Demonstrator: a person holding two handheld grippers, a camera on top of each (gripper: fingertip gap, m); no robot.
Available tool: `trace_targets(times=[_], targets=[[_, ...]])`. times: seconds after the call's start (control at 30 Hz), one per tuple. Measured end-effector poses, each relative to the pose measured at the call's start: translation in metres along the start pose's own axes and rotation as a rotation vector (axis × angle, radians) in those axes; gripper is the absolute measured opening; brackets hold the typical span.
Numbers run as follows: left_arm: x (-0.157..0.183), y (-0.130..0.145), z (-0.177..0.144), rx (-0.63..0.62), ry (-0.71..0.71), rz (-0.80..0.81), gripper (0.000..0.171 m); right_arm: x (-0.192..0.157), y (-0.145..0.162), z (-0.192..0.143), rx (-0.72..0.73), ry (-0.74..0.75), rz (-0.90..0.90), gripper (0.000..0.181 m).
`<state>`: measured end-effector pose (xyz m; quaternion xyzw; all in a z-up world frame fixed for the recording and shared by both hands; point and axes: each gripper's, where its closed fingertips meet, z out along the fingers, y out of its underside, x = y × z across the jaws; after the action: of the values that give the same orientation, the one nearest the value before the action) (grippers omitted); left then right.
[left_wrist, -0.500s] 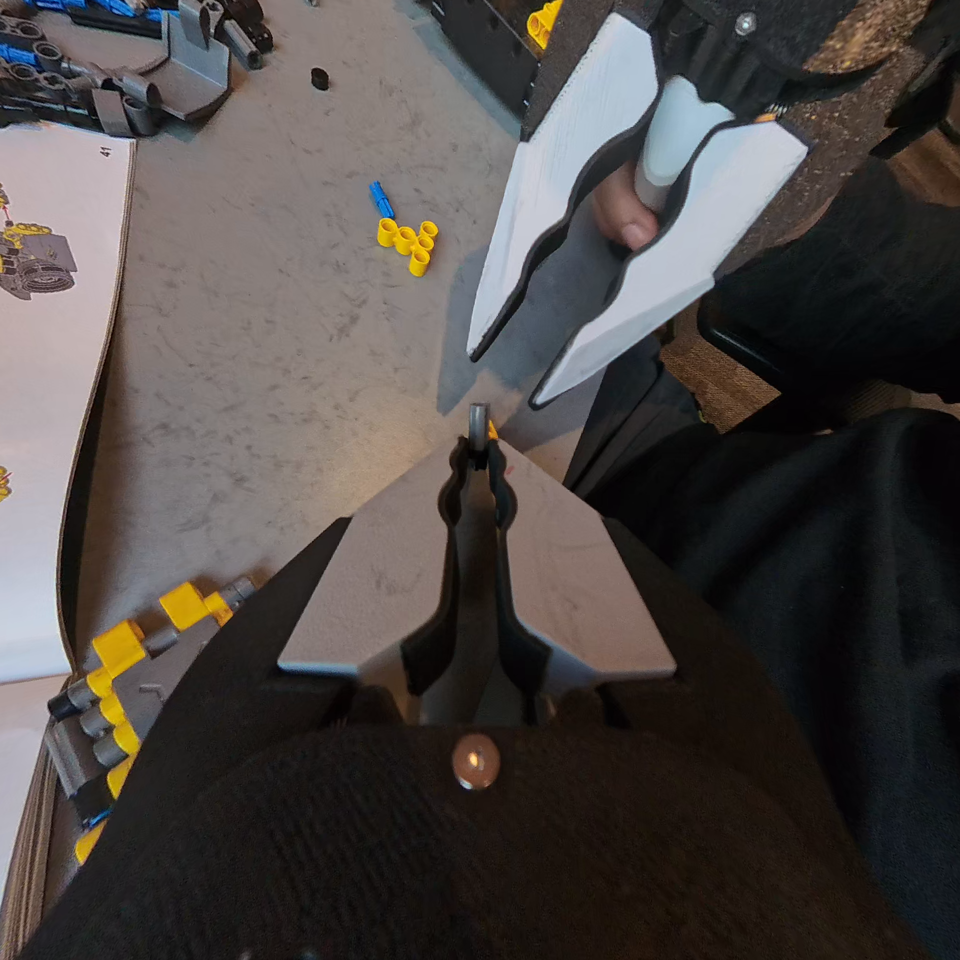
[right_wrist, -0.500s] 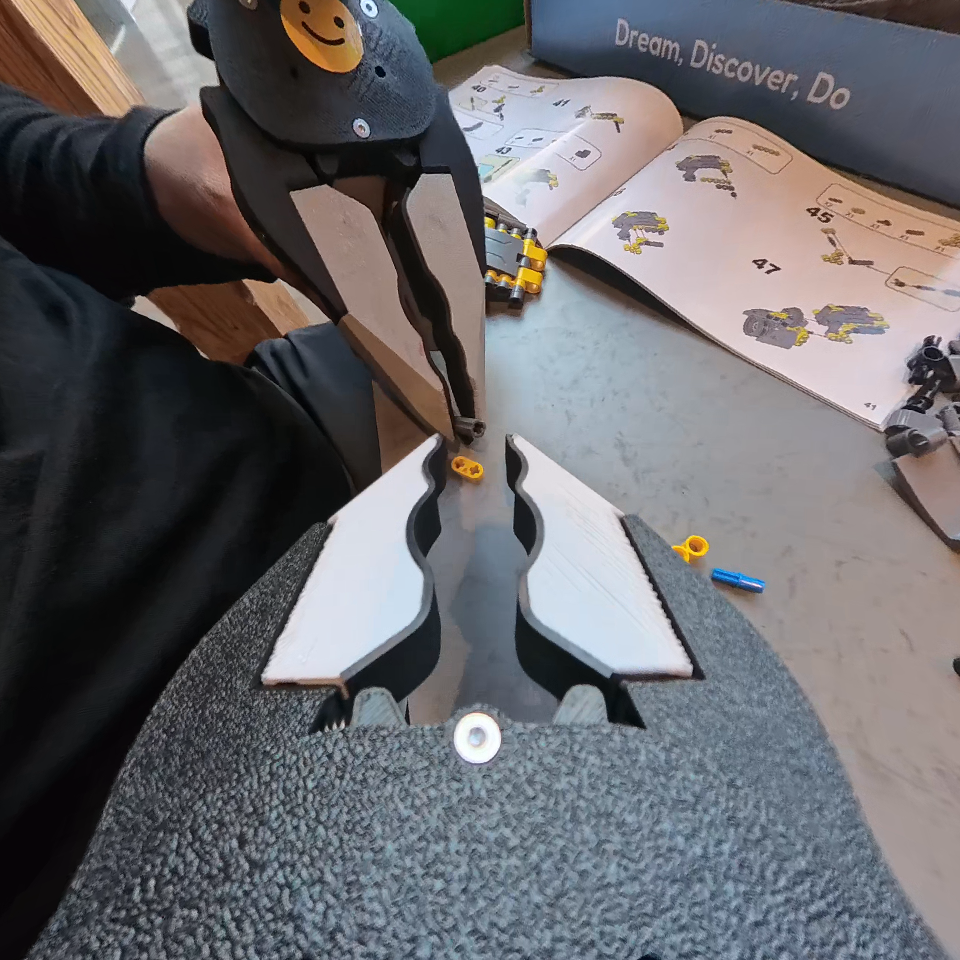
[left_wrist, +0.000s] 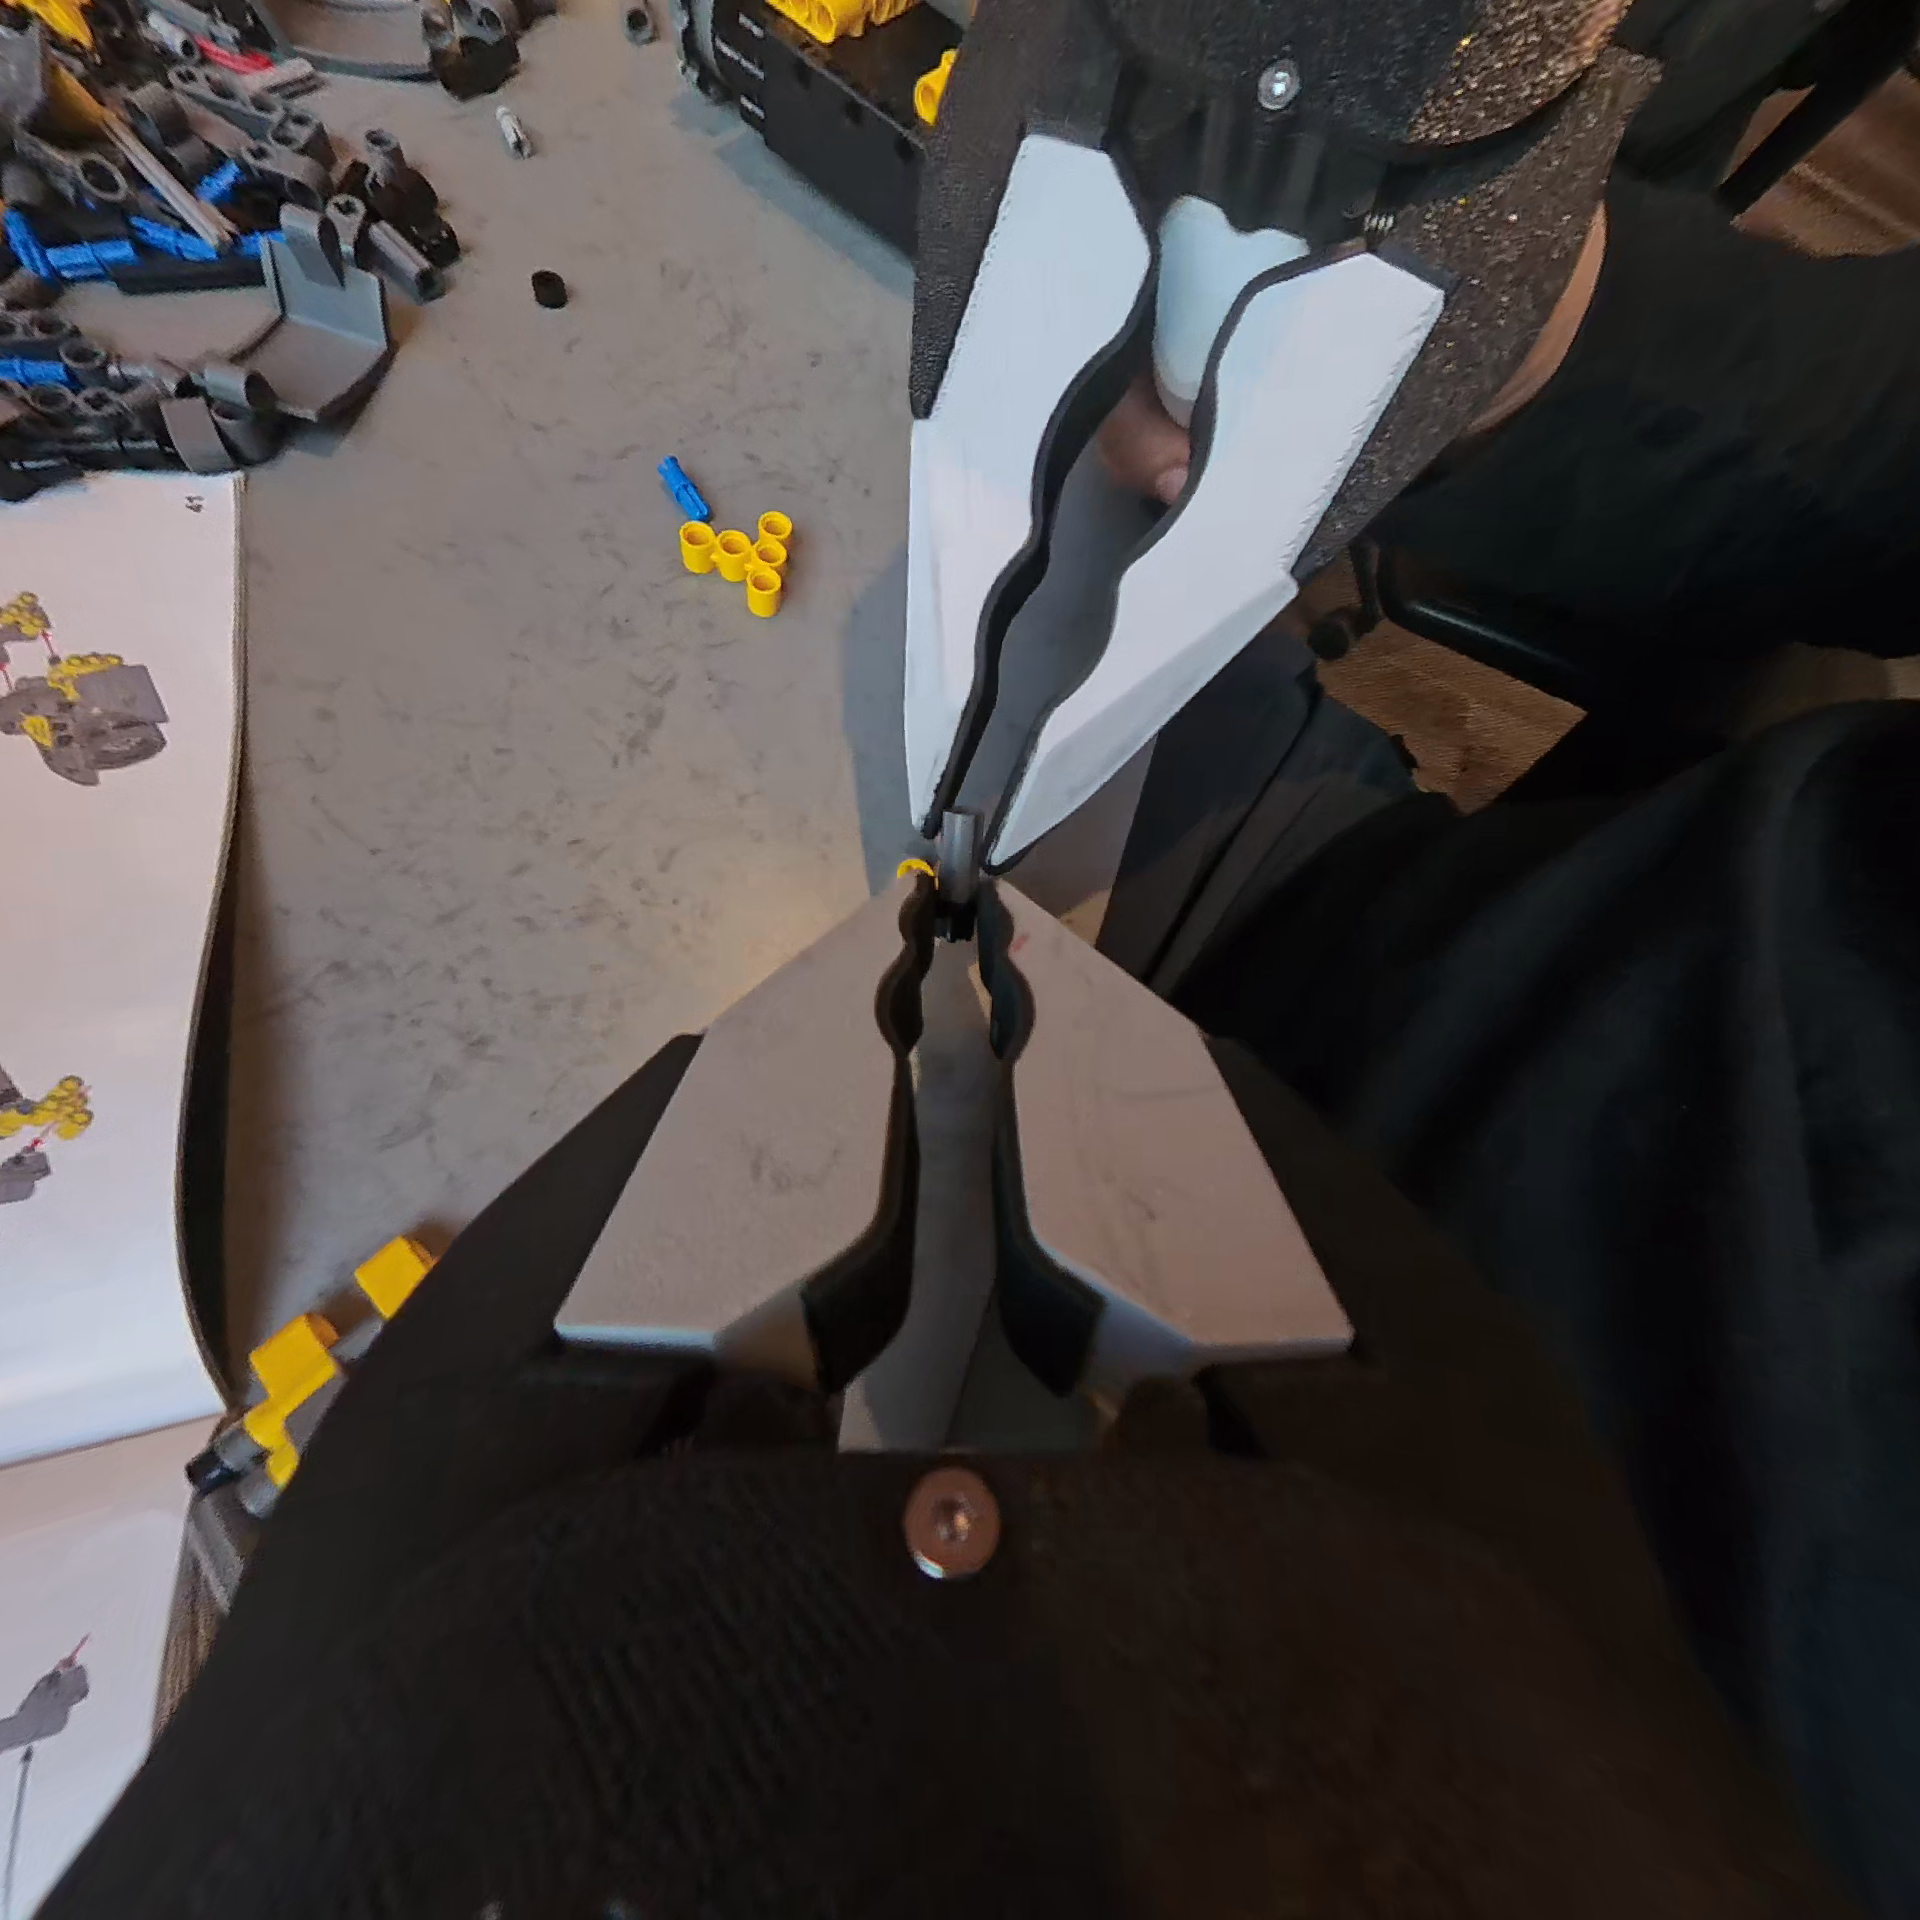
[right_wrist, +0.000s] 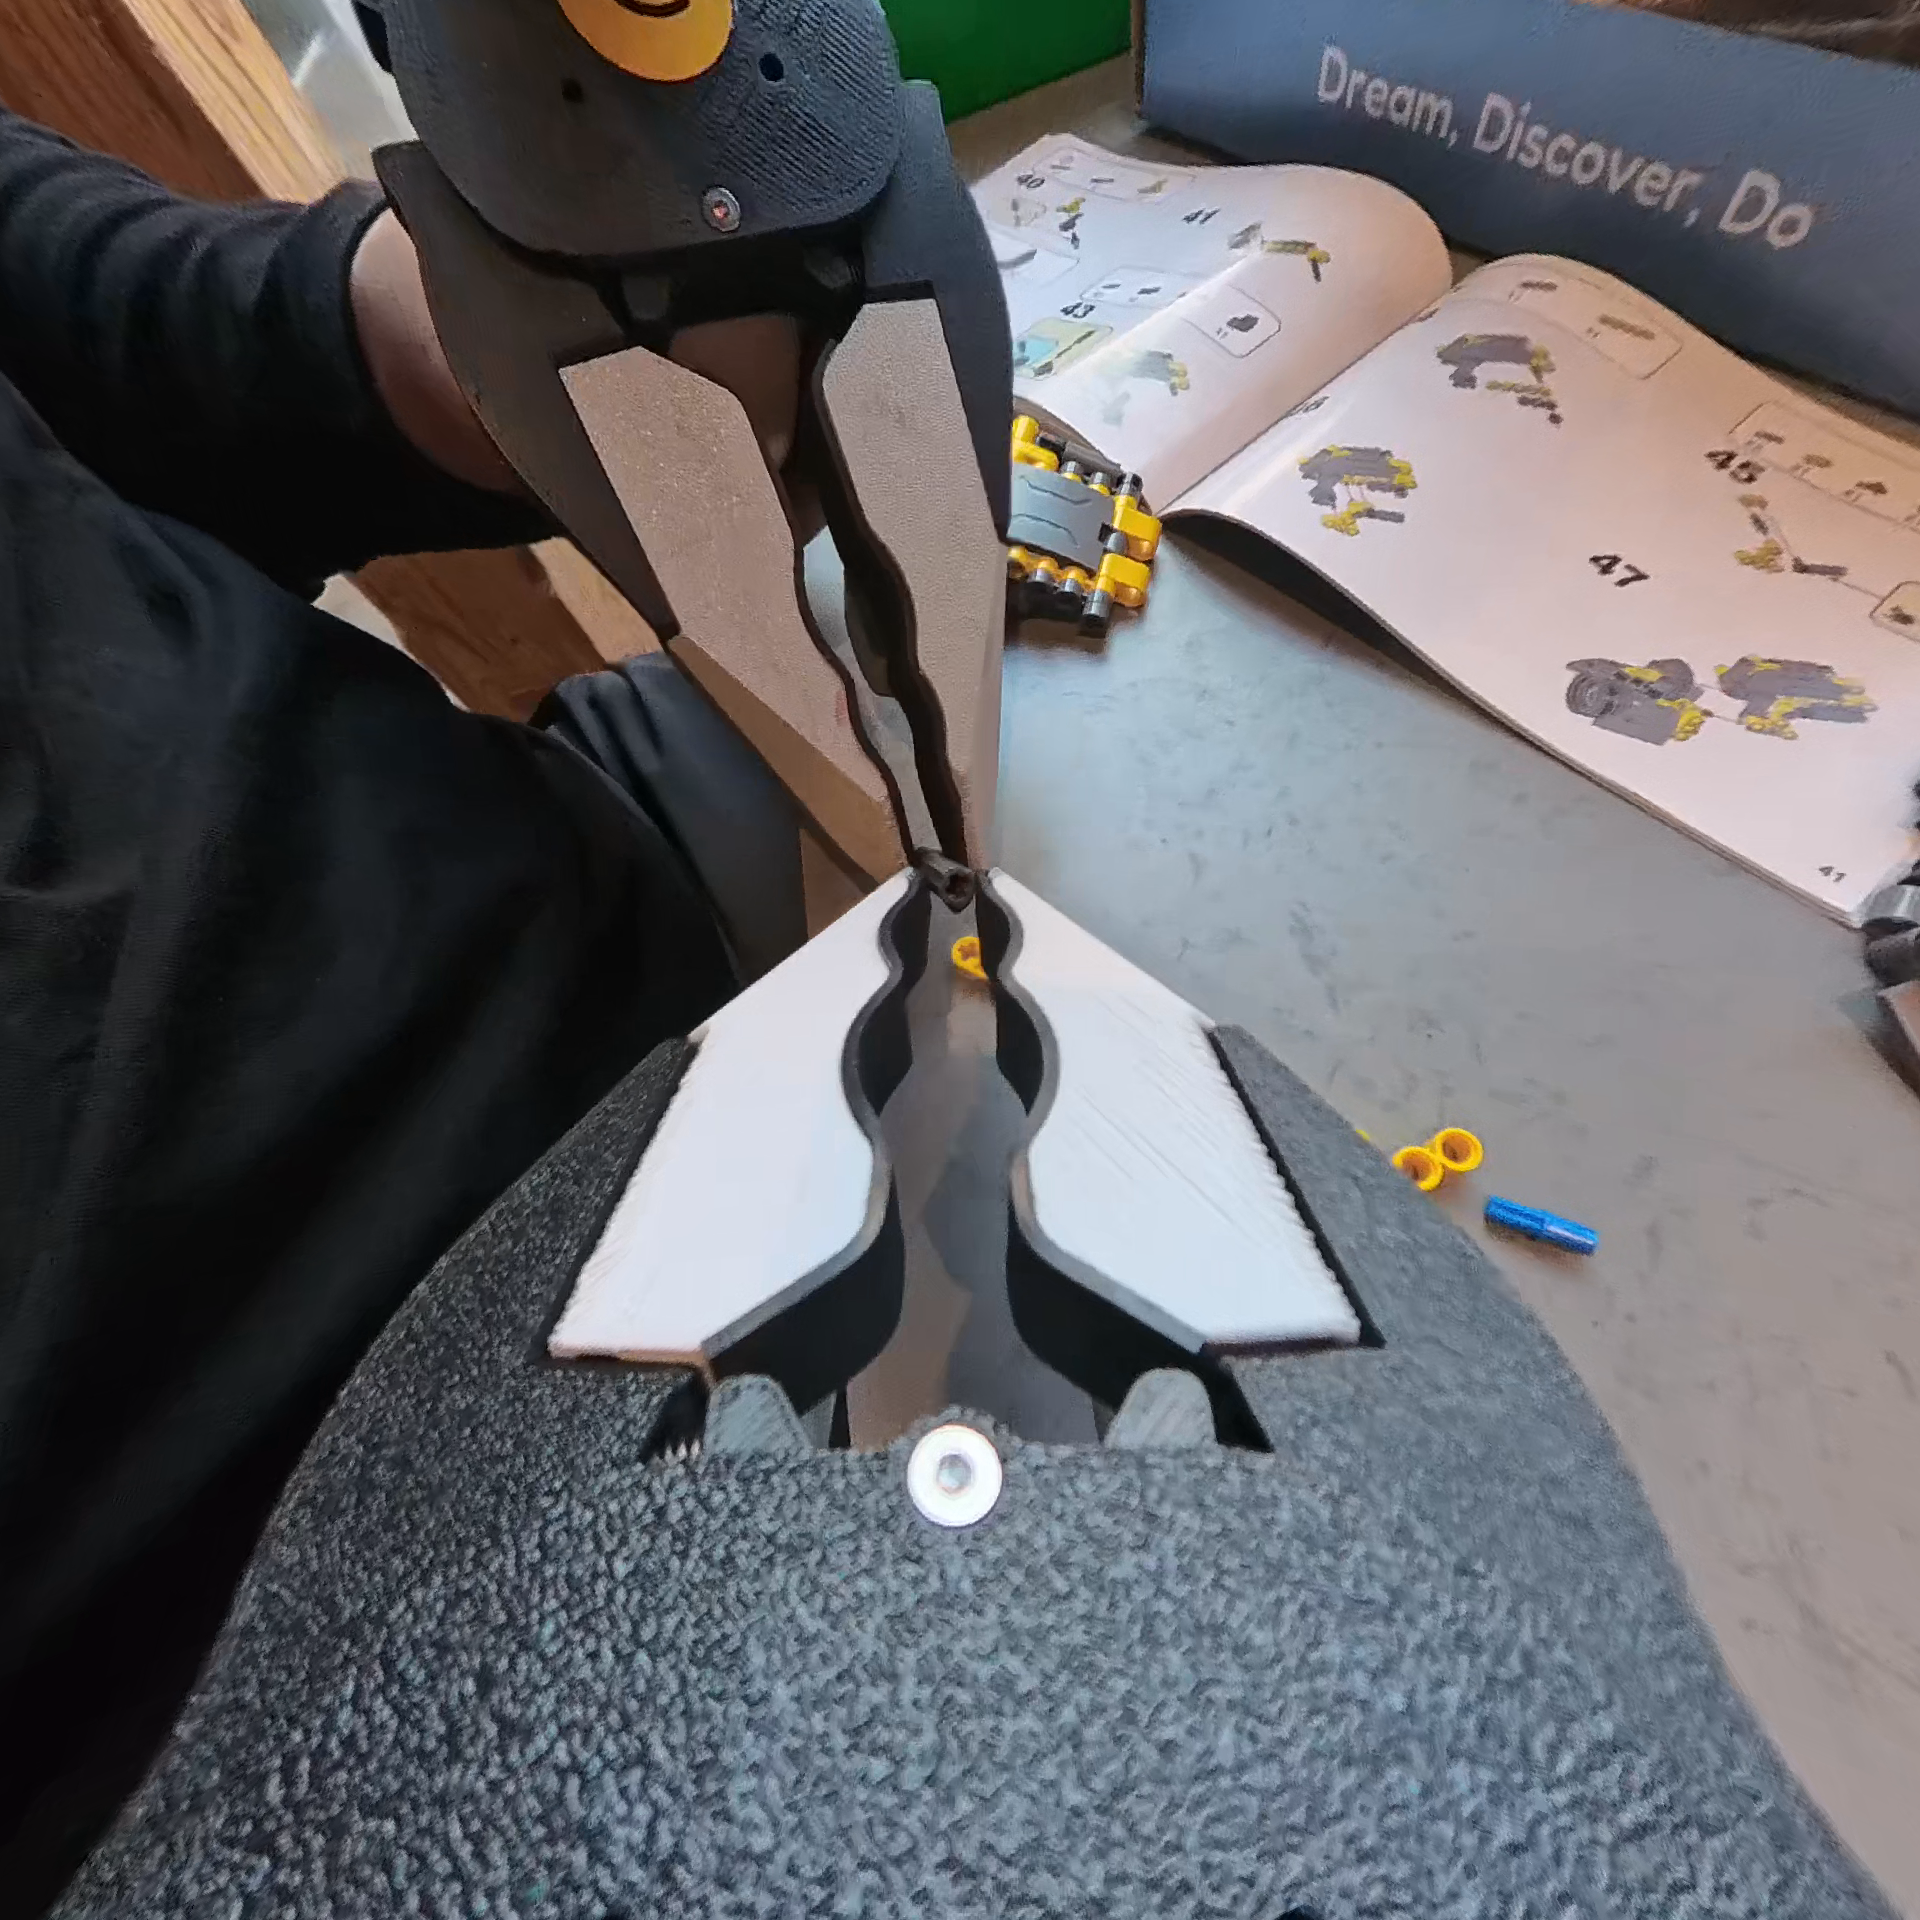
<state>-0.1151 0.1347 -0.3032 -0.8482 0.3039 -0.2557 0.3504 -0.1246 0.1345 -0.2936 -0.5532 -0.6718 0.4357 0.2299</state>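
The left hand-held gripper is pinched narrow on a small dark grey peg at its tips. The right hand-held gripper meets it tip to tip, fingers nearly closed around the peg's far end. A yellow piece lies on the desk just beneath; an open instruction booklet lies farther off.

Soft, warm daylight falls across the grey desk, casting faint shadows; wide-angle distortion bends the instruction booklet, with slight blur toward the frame edges.
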Motion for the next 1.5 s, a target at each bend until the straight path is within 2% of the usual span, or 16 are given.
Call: trace_targets(times=[0.13, 0.27, 0.37, 0.53, 0.8, 1.03, 1.23, 1.5], targets=[[-0.006, -0.005, -0.007, 0.036, -0.032, -0.004, 0.007, 0.007, -0.003, -0.003, 0.023, 0.092, -0.012, 0.007], [-0.015, -0.002, -0.012, 0.039, -0.073, -0.046, 0.013, 0.026, -0.007, -0.014, 0.037, 0.3, -0.042, 0.006], [-0.009, -0.009, -0.012, 0.1, -0.004, -0.135, 0.019, 0.023, -0.02, -0.02, 0.082, 0.42, -0.15, 0.006], [-0.013, -0.024, -0.022, 0.216, 0.078, -0.287, 0.031, 0.023, -0.027, -0.024, 0.055, 0.652, -0.358, 0.006], [-0.007, -0.04, -0.025, 0.271, 0.144, -0.326, 0.038, 0.019, -0.036, -0.024, 0.059, 0.776, -0.457, 0.006], [-0.008, -0.046, -0.029, 0.303, 0.172, -0.358, 0.04, 0.015, -0.04, -0.026, 0.101, 0.783, -0.468, 0.006], [-0.008, -0.048, -0.027, 0.295, 0.175, -0.348, 0.036, 0.017, -0.039, -0.026, 0.084, 0.83, -0.514, 0.006], [-0.013, -0.047, -0.029, 0.295, 0.189, -0.372, 0.039, 0.014, -0.04, -0.024, 0.071, 0.857, -0.589, 0.006]])
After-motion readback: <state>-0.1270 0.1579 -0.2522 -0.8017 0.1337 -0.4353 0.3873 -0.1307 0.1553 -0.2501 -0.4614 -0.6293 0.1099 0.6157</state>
